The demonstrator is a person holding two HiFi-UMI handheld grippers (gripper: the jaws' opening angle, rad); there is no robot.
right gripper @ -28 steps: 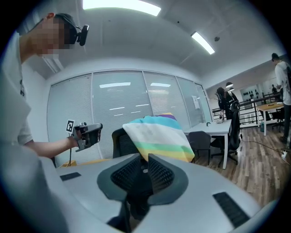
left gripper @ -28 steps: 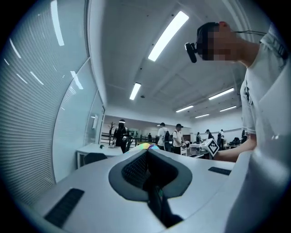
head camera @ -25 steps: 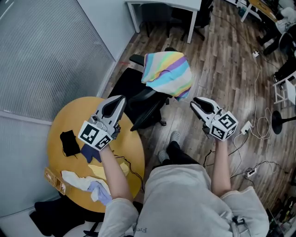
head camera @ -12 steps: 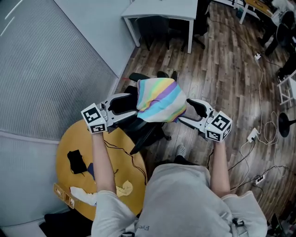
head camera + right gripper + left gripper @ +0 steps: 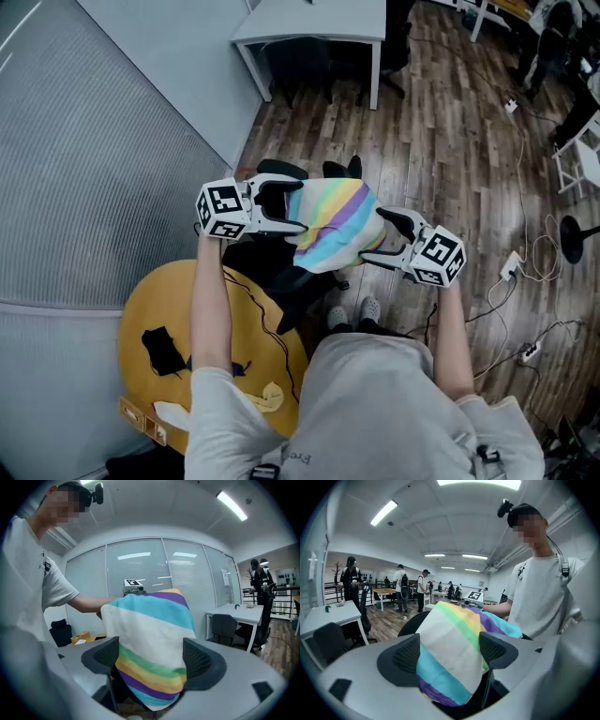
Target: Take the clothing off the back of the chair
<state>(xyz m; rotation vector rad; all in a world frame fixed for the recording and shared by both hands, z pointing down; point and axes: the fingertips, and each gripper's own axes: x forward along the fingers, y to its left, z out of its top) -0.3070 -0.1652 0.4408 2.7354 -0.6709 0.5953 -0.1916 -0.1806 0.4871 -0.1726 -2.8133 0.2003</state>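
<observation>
Since before, we moved left tongs (image 5: 297,206) and right tongs (image 5: 373,236) astride striped clothing (image 5: 333,220) on chair (image 5: 272,267); both spreading, cloth between, unpinched.

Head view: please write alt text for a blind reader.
A rainbow-striped cloth draped over a black chair sits between the opening jaws of the left gripper and the right gripper, one at each side, neither gripping it.

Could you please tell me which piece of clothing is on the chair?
The rainbow-striped garment; the black cloth and yellow cloth lie on the round table.
</observation>
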